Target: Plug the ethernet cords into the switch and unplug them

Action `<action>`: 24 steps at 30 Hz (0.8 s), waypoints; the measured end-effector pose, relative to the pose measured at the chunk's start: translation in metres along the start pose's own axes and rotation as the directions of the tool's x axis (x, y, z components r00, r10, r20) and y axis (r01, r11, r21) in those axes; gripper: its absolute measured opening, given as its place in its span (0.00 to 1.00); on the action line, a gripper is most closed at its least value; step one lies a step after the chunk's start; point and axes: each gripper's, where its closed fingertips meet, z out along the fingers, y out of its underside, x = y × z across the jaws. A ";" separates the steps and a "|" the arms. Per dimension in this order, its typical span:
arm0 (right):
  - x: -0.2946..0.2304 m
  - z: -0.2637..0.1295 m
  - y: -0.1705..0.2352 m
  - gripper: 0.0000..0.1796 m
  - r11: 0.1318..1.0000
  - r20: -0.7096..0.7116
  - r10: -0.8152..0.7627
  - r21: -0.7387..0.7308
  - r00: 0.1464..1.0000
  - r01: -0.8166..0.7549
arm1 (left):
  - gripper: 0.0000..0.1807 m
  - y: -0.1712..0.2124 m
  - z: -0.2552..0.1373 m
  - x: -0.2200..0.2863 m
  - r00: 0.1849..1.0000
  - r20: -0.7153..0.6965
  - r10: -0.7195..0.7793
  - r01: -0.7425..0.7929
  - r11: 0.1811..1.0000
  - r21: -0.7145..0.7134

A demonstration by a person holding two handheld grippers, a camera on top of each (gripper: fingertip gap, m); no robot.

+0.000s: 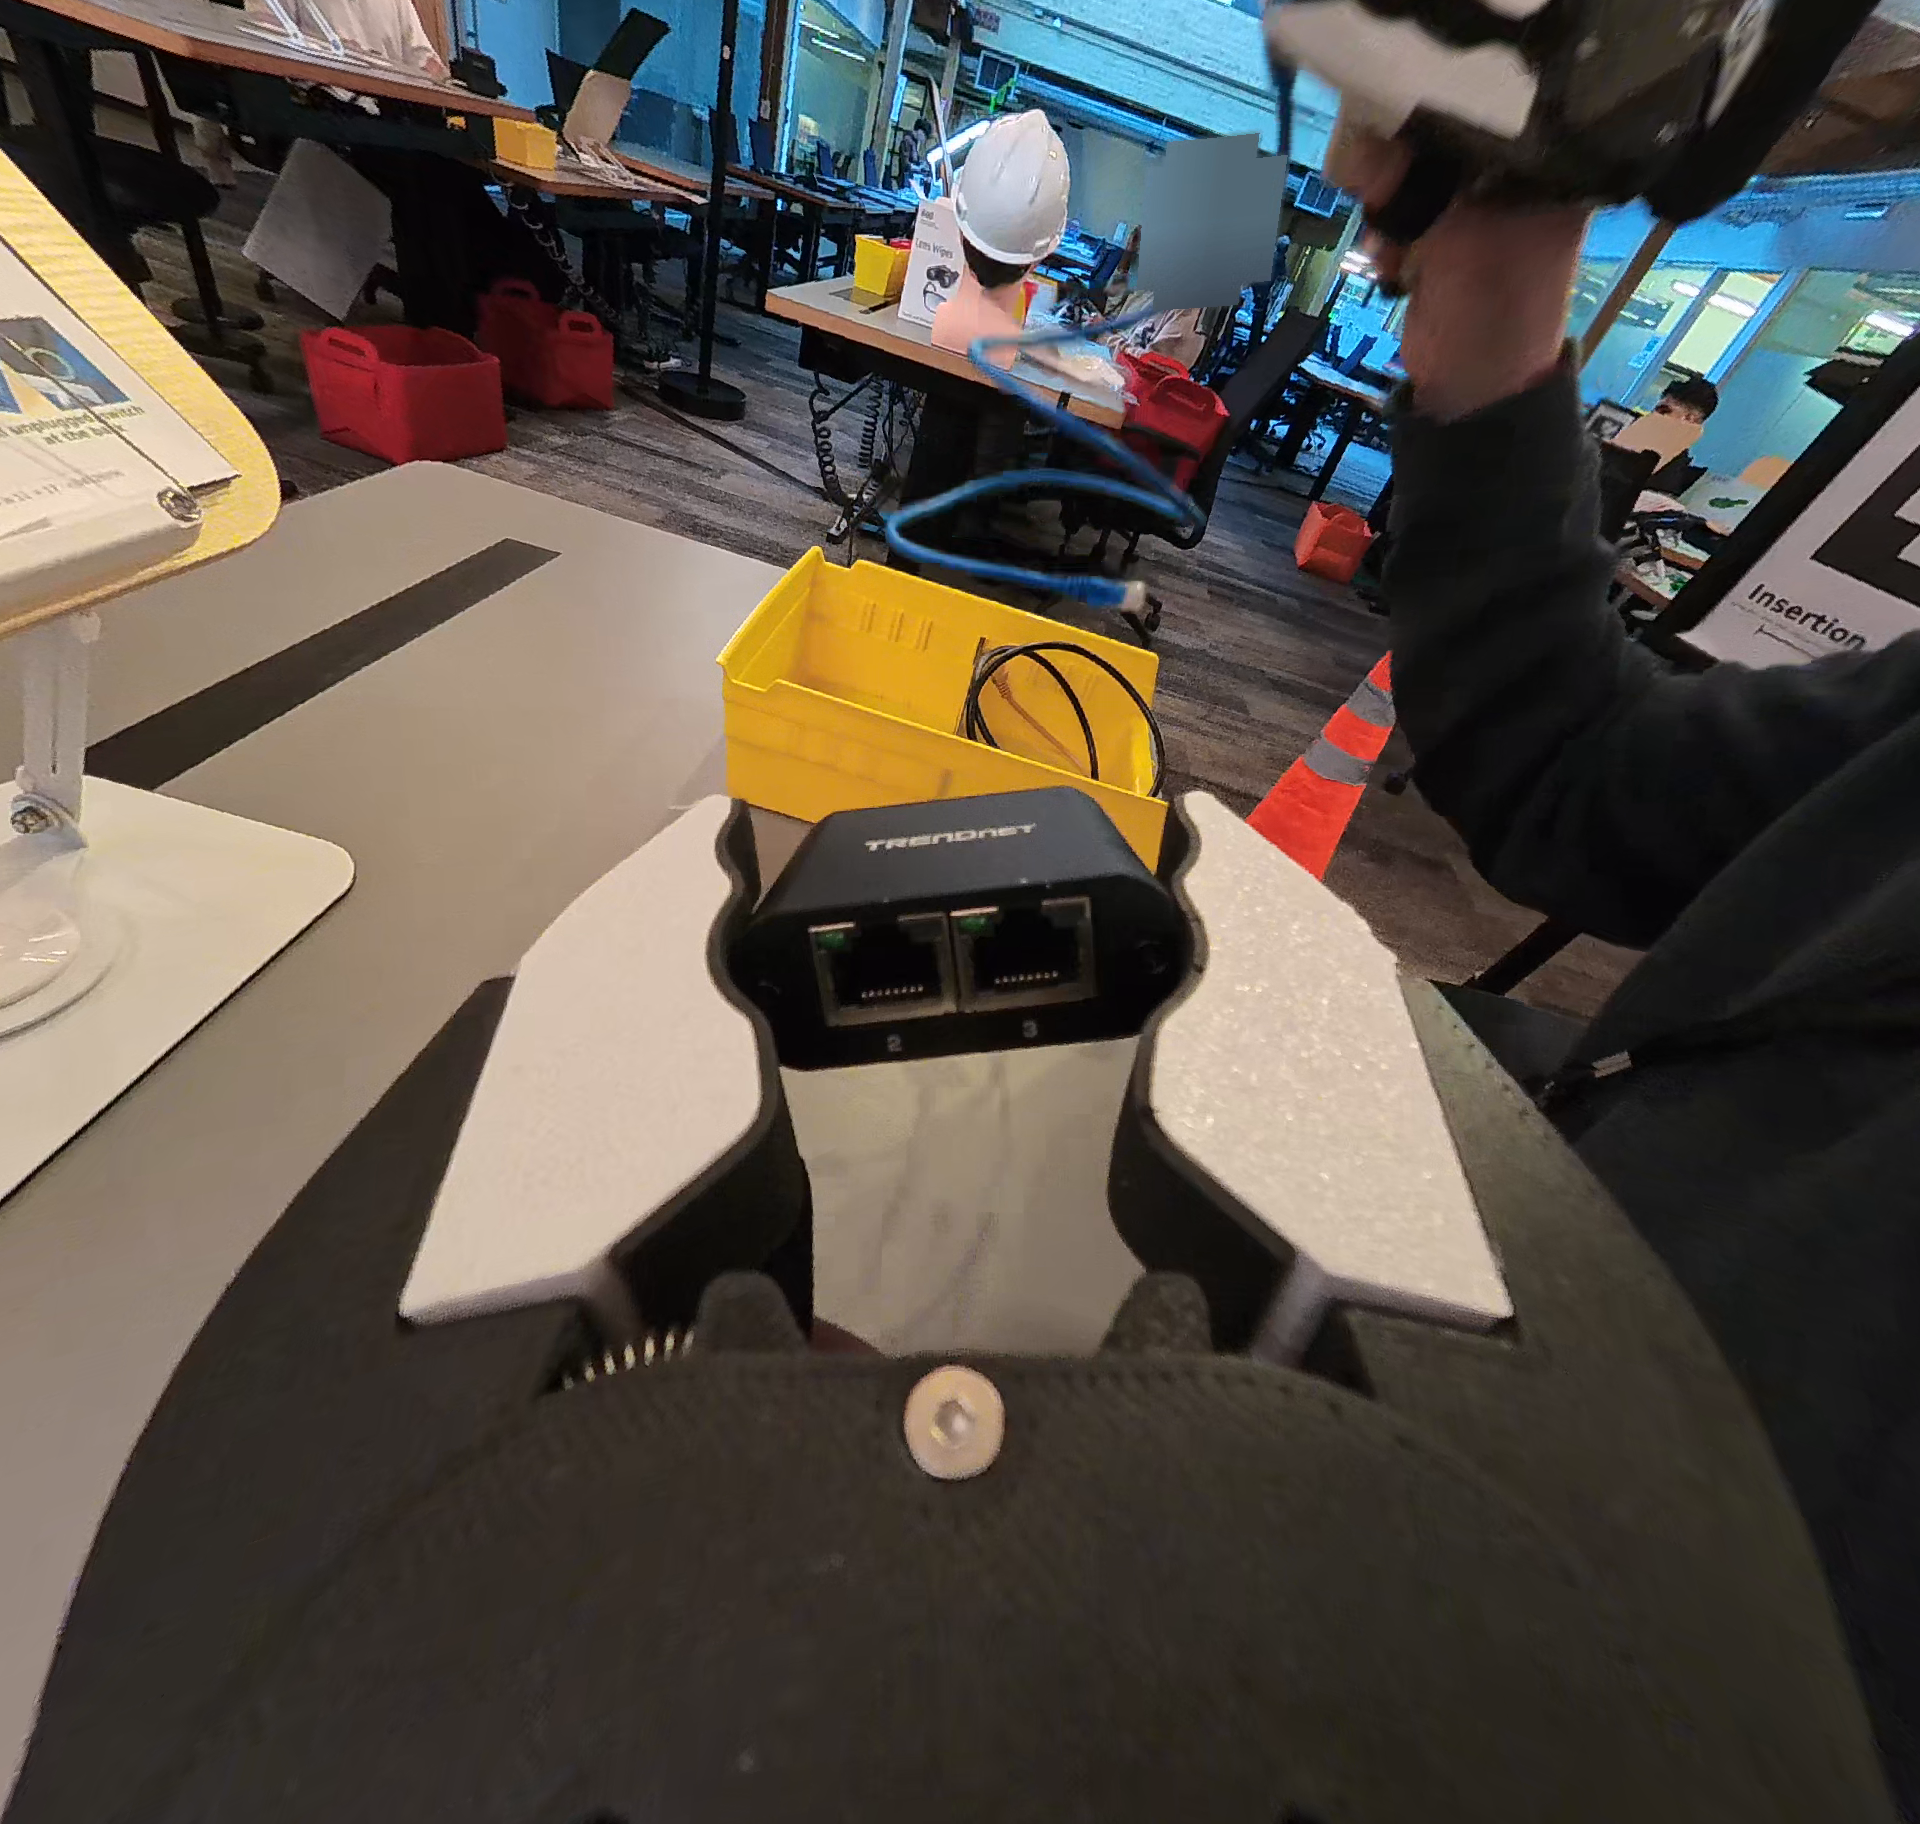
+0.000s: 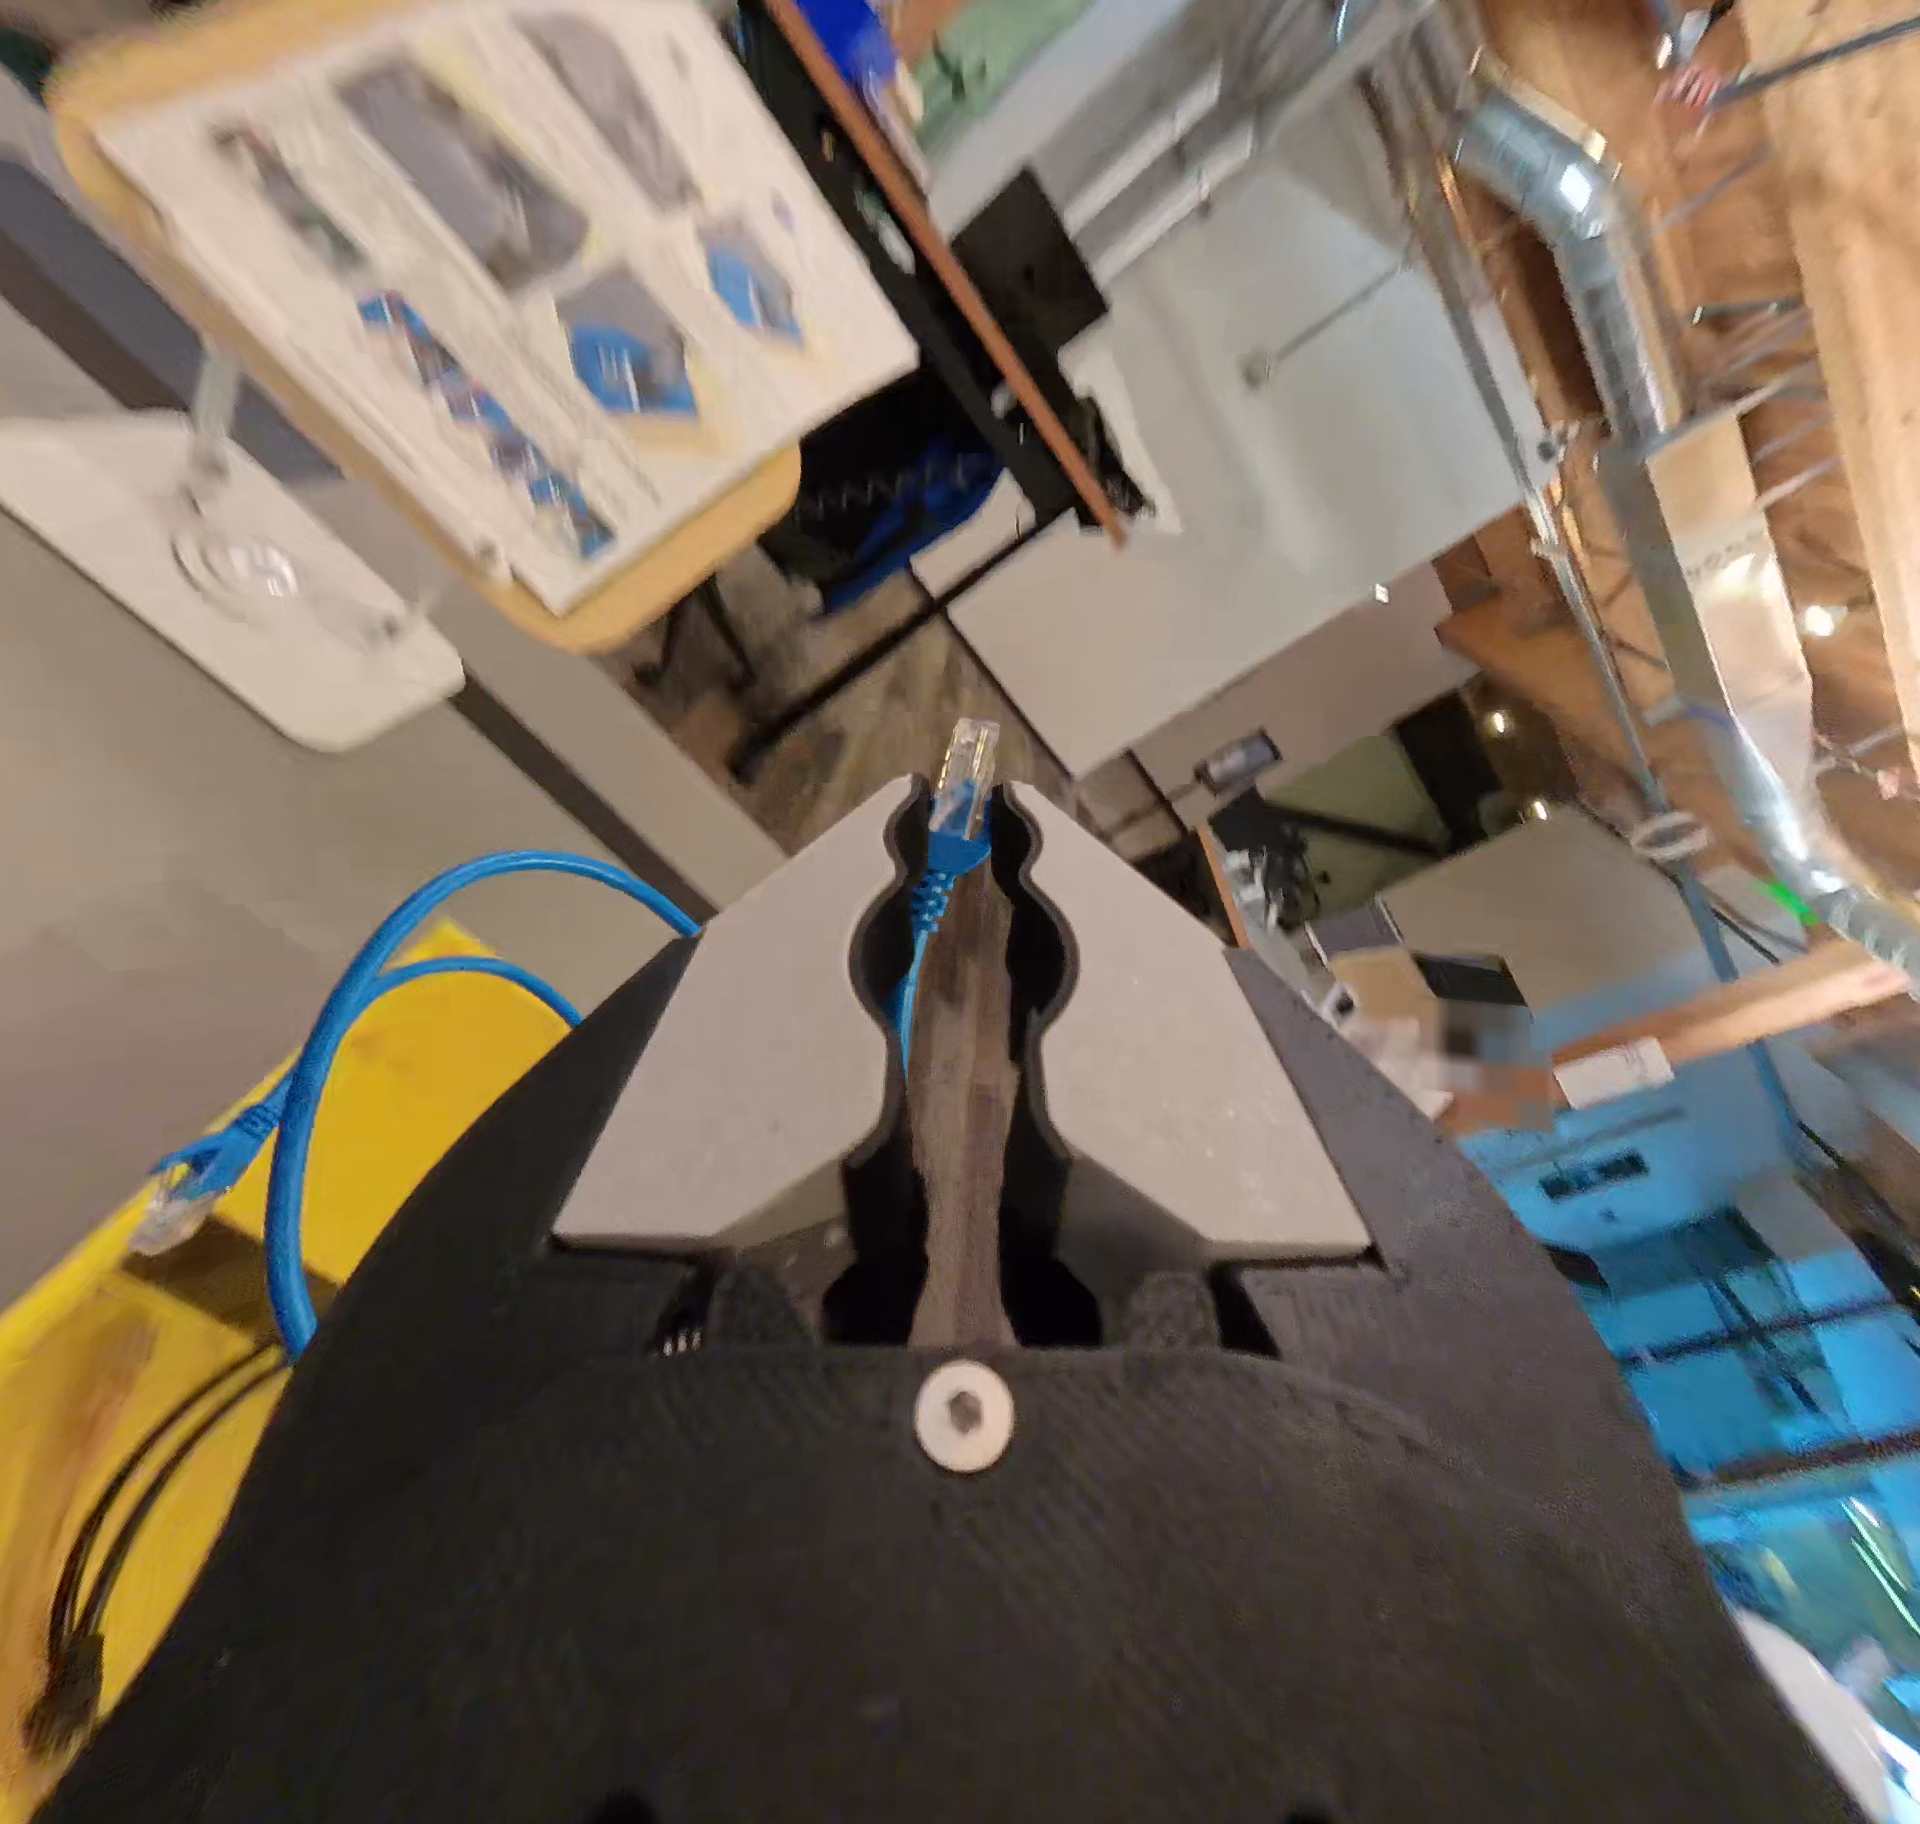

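Note:
My left gripper [image 1: 958, 927] is shut on a small black switch [image 1: 958, 927] and holds it above the grey table [image 1: 499, 735], its two empty ports facing the camera. My right gripper [image 2: 961, 803] is shut on the clear plug of a blue ethernet cord [image 2: 961, 787], with the plug tip sticking out past the fingertips. It is raised high at the upper right of the left wrist view [image 1: 1496, 39], well above the switch. The blue cord [image 1: 1039, 507] hangs in loops, its free plug dangling over the yellow bin [image 1: 831, 725]. A black cord [image 1: 1070, 704] lies coiled in the bin.
A white stand with a picture sheet [image 1: 94, 403] stands on the table at the left, its base [image 1: 156, 922] beside my left gripper. The person's dark sleeve [image 1: 1621, 694] fills the right. Behind the table edge are an orange cone [image 1: 1330, 777], red bins [image 1: 405, 392] and other desks. The gap from one gripper's tips to the other's is roughly 35 centimeters.

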 end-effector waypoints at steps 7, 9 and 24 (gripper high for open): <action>-0.099 0.008 0.115 0.06 0.971 0.131 0.116 -0.224 0.985 -0.085 | 0.41 0.007 0.005 0.000 1.000 0.000 -0.006 0.006 1.000 -0.024; -0.125 0.010 0.146 0.06 0.957 0.138 0.123 -0.279 0.983 -0.081 | 0.41 0.009 0.008 0.001 1.000 -0.002 -0.002 0.002 0.999 -0.036; -0.257 -0.018 0.240 0.22 0.751 0.444 0.518 -0.646 0.731 -0.140 | 0.41 0.022 0.017 0.008 1.000 -0.024 0.008 -0.010 0.996 -0.091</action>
